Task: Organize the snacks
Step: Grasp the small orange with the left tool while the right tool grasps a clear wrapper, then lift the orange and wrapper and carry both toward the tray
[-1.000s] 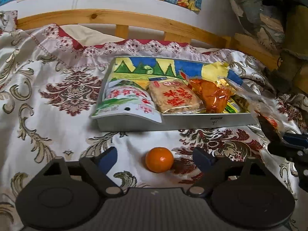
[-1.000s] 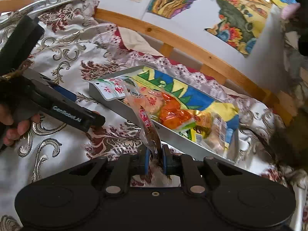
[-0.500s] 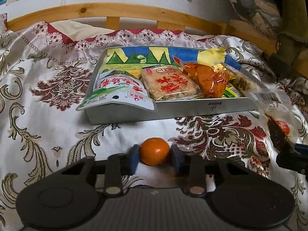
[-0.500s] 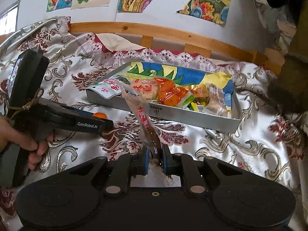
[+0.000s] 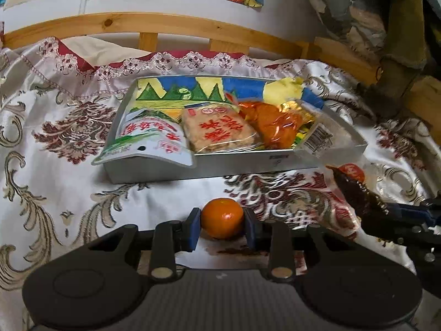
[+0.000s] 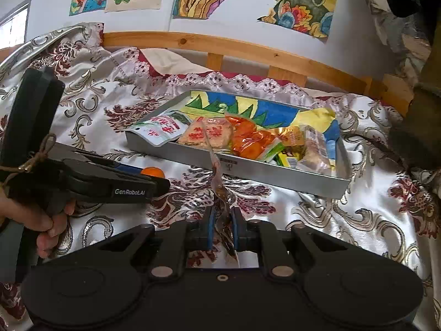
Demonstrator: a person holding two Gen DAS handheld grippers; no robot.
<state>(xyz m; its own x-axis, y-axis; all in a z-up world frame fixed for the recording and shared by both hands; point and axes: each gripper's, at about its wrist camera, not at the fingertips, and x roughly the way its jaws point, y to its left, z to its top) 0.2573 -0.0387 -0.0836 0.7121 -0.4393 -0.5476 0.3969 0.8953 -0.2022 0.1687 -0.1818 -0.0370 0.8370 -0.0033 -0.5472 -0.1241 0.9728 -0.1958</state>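
A small mandarin [image 5: 222,218] rests on the patterned bedspread in front of the metal tray [image 5: 248,167]. My left gripper [image 5: 222,227] is shut on it, with a blue pad pressed against each side. The tray holds a white-green packet [image 5: 148,140], a rice cracker pack [image 5: 220,132] and an orange packet [image 5: 275,127]. My right gripper [image 6: 222,229] is shut on a clear snack packet [image 6: 219,190] with dark contents, held upright and edge-on before the tray's front wall [image 6: 275,176]. From the right wrist view the left gripper [image 6: 154,184] and mandarin [image 6: 153,171] show at the left.
A wooden headboard [image 5: 165,24] runs behind the tray, with drawings on the wall above. A person's hand [image 6: 46,220] grips the left tool's handle. A heap of fabric [image 5: 358,13] fills the upper right. Bedspread [image 5: 55,193] lies bare left of the mandarin.
The left jaws came together from wide apart and now clamp the mandarin. The right gripper rolled, so its packet turned from slanted to upright and edge-on.
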